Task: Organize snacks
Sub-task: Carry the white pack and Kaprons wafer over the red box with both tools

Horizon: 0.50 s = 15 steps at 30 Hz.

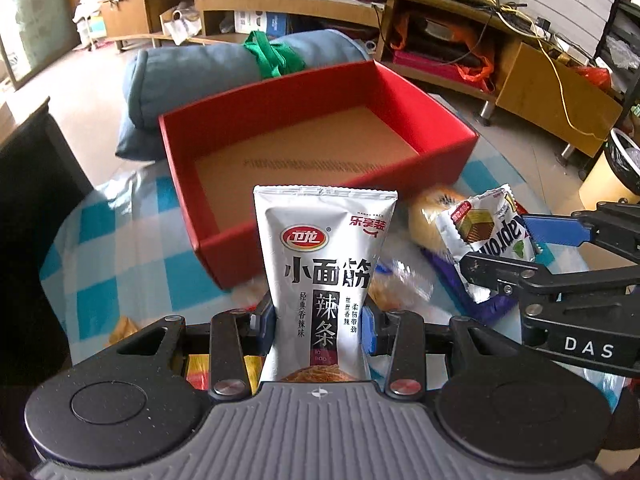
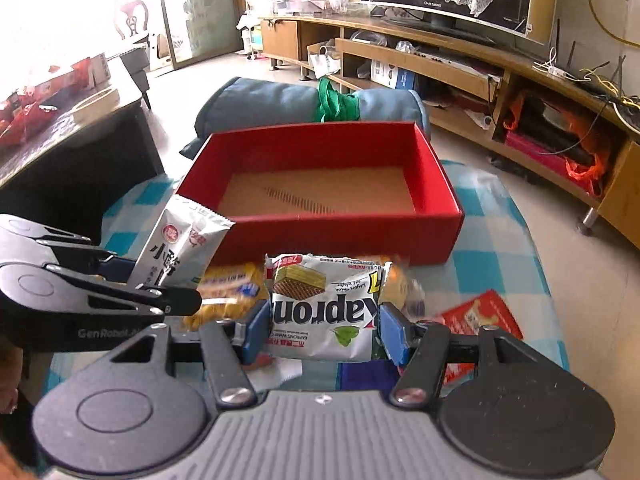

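Observation:
My left gripper (image 1: 317,326) is shut on a white spicy-strip packet (image 1: 324,280) and holds it upright in front of the empty red box (image 1: 436,104). The packet also shows in the right wrist view (image 2: 180,250), at the left. My right gripper (image 2: 323,330) is shut on a white Kapron wafer packet (image 2: 326,308), held just short of the red box's (image 2: 340,236) near wall. The wafer packet also shows in the left wrist view (image 1: 486,236), at the right. Both held packets are above the checked tablecloth (image 1: 108,256).
Loose snacks lie on the cloth: a bread bun (image 1: 430,216), a yellow biscuit pack (image 2: 226,294), a red packet (image 2: 482,318) at the right. A rolled blue cushion (image 1: 240,68) lies behind the box. A dark table (image 2: 72,152) stands at the left. A bin (image 1: 616,168) stands at the right.

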Each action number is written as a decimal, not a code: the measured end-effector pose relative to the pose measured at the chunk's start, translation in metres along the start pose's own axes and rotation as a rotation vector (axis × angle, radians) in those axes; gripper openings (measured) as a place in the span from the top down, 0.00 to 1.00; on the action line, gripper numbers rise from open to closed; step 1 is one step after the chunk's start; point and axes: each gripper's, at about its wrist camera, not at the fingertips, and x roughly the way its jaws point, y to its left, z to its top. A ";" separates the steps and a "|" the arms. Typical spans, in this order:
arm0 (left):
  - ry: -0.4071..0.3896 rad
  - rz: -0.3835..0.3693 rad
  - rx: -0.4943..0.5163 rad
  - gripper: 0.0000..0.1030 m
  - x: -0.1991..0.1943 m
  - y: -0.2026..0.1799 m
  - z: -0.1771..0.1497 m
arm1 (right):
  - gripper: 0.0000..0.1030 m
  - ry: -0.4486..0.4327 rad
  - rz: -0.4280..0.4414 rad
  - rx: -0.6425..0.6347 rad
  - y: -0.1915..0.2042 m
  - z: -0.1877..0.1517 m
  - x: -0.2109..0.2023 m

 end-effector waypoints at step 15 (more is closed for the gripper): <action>-0.034 0.028 -0.010 0.53 0.012 0.008 0.044 | 0.44 -0.035 0.016 -0.004 -0.008 0.041 0.027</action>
